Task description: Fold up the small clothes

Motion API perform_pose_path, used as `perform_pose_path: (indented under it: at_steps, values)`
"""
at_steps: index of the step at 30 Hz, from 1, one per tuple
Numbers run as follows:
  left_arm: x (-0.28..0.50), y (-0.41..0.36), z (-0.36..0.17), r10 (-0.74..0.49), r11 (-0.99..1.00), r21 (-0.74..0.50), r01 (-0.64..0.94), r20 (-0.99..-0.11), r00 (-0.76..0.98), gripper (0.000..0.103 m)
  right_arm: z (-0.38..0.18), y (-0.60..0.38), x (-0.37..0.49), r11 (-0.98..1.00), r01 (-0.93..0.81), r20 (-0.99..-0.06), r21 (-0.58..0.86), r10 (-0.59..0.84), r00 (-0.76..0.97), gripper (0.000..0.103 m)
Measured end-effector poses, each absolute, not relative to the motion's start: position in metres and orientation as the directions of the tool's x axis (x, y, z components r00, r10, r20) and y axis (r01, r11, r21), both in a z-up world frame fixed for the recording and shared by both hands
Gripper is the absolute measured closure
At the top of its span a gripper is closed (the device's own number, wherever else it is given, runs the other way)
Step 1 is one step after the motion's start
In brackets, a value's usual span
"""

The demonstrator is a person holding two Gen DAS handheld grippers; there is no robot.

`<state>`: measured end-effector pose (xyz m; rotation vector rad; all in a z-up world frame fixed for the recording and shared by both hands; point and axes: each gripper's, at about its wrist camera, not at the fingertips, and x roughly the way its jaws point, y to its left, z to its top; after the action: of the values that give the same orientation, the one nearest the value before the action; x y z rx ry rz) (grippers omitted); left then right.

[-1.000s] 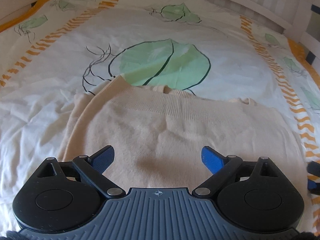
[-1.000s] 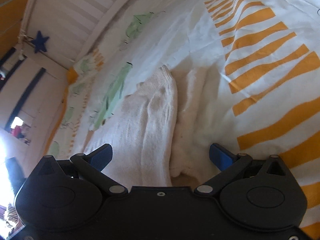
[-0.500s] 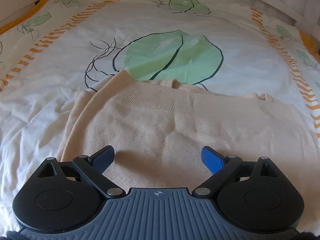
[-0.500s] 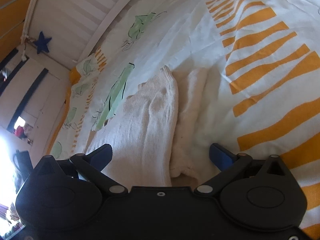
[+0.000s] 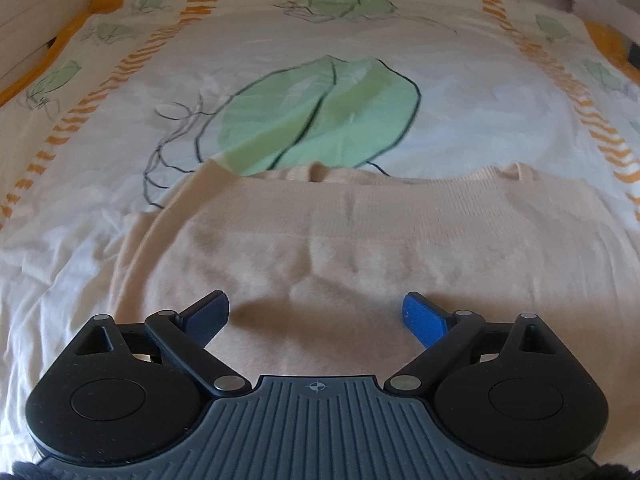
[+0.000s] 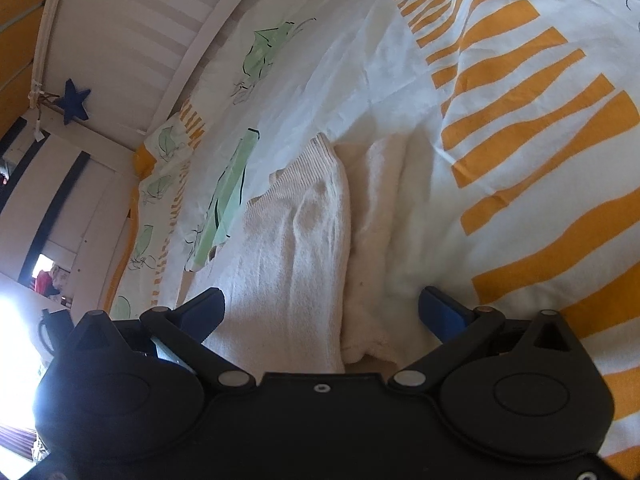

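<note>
Left wrist view: my left tongs (image 5: 314,314), spread, have drawn back over the sweater (image 5: 360,248); right tongs (image 6: 322,310) stay spread, fold apparently released.

sweater (image 5: 360,248) near hem hidden behind gripper body, bedspread (image 5: 280,60) motion-blurred

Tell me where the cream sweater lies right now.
In the left wrist view, the cream sweater lies flat on the leaf-print duvet, just below the big green leaf, directly ahead of the open left hand-held gripper.
</note>
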<state>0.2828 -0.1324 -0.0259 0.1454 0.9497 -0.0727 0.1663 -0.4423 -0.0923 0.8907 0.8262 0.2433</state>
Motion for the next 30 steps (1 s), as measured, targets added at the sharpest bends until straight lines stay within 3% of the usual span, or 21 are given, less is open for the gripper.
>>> perform_pose_path:
  at_steps: [8,11,14,19,27,30]
  values:
    - [0.289,-0.132,-0.043,0.001,0.989,0.085,0.122,-0.826,0.564,0.001,-0.094,-0.447,0.168,0.602,0.144,-0.528,0.786,0.531,0.663,0.0]
    - [0.296,-0.131,-0.036,-0.004,0.989,0.078,0.129,-0.844,0.537,0.003,-0.096,-0.451,0.167,0.59,0.144,-0.52,0.794,0.538,0.663,0.0]
    - [0.304,-0.13,-0.022,0.018,0.991,0.087,0.102,-0.839,0.545,0.011,-0.098,-0.455,0.166,0.574,0.148,-0.51,0.805,0.545,0.666,0.0]
    - [0.317,-0.135,-0.011,0.009,0.991,0.084,0.1,-0.812,0.584,0.011,-0.099,-0.457,0.166,0.554,0.152,-0.498,0.819,0.553,0.668,0.0]
    - [0.333,-0.145,-0.044,0.014,0.985,0.107,0.134,-0.831,0.556,0.005,-0.099,-0.458,0.168,0.552,0.154,-0.499,0.819,0.555,0.666,0.0]
    - [0.337,-0.138,-0.034,-0.006,0.988,0.076,0.132,-0.847,0.532,0.011,-0.1,-0.458,0.167,0.547,0.151,-0.493,0.824,0.558,0.667,0.0]
